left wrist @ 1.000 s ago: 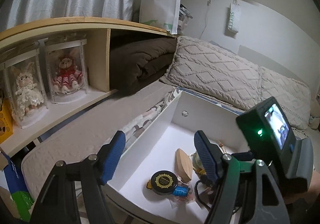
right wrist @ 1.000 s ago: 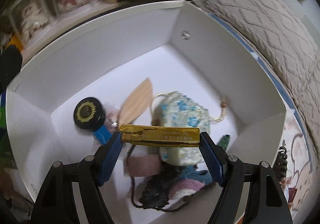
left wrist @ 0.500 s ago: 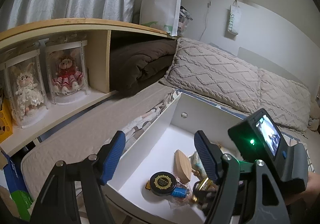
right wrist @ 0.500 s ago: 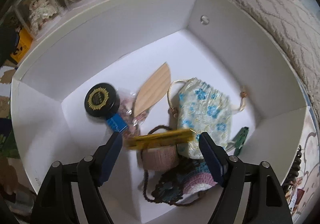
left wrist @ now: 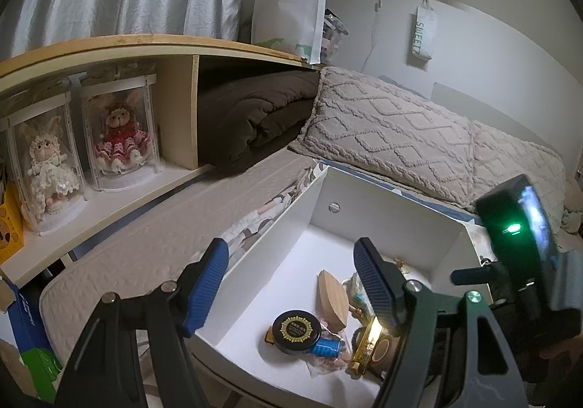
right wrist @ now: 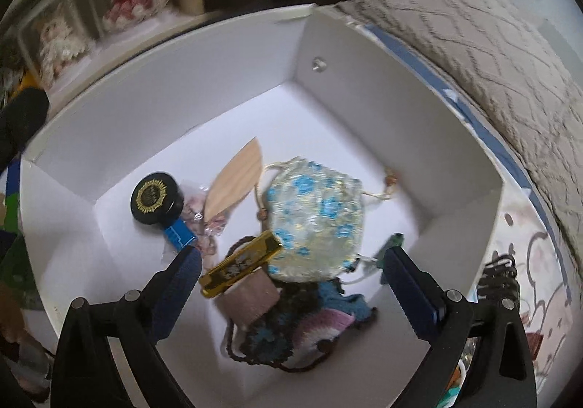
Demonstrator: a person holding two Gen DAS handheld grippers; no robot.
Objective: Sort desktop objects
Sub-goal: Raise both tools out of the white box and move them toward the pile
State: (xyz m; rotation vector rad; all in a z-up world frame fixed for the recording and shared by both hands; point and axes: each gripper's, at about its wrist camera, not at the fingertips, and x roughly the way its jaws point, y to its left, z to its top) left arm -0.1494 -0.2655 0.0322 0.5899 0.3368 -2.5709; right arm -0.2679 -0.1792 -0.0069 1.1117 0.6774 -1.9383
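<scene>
A white box (right wrist: 182, 87) sits on the bed, also seen in the left wrist view (left wrist: 382, 204). Inside it, a gold bar (right wrist: 240, 264) lies tilted across a pinkish tape roll (right wrist: 251, 293), beside a blue-flowered pouch (right wrist: 317, 218). A black round tin (right wrist: 155, 196), a wooden leaf shape (right wrist: 237, 182) and a crochet piece (right wrist: 309, 327) lie there too. My right gripper (right wrist: 290, 255) hangs above the box, its jaws opening, with nothing gripped between them. My left gripper (left wrist: 290, 247) is open and empty over the box's near left wall.
A wooden shelf (left wrist: 145, 43) on the left holds two dolls in clear cases (left wrist: 120, 138) and a folded brown blanket (left wrist: 255, 120). Knitted pillows (left wrist: 393, 138) lie behind the box. The quilted mattress (left wrist: 145, 247) runs along its left side.
The right gripper let go of the gold bar, which dropped into the box onto the tape roll. Its jaws spread wide. The left gripper kept still.
</scene>
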